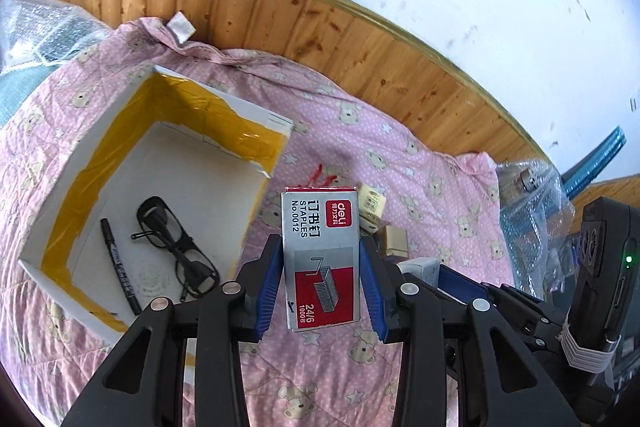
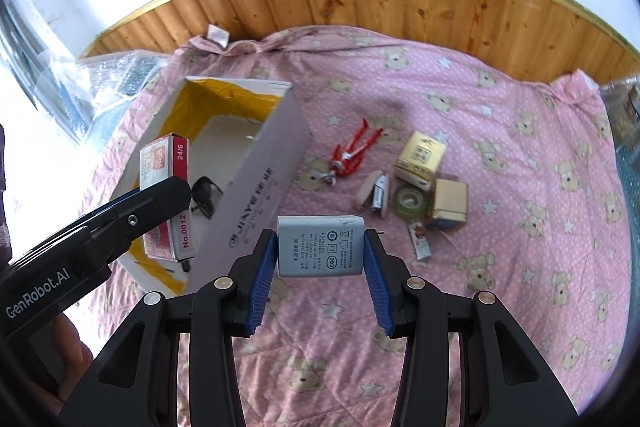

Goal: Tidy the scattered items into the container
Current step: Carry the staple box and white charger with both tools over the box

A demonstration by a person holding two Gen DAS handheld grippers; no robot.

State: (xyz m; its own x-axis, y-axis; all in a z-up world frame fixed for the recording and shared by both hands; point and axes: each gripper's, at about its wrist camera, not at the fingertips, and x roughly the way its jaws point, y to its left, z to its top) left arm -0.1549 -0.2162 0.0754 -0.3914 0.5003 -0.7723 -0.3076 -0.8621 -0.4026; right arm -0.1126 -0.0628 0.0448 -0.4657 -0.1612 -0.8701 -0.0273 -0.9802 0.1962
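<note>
While sitting open on the pink quilt (image 2: 460, 95), the white box (image 1: 168, 163) is already holding black glasses (image 1: 176, 247) and a black pen (image 1: 120, 267). Pinching a staples box (image 1: 320, 255) in the left gripper (image 1: 322, 279), lifted just beside the box's near wall. Clamping a grey power adapter (image 2: 320, 247) in the right gripper (image 2: 320, 267), raised above the quilt. Still lying scattered beyond: red clippers (image 2: 354, 151), a small stapler (image 2: 376, 193), a tape roll (image 2: 410, 201) and two small cartons (image 2: 420, 155).
</note>
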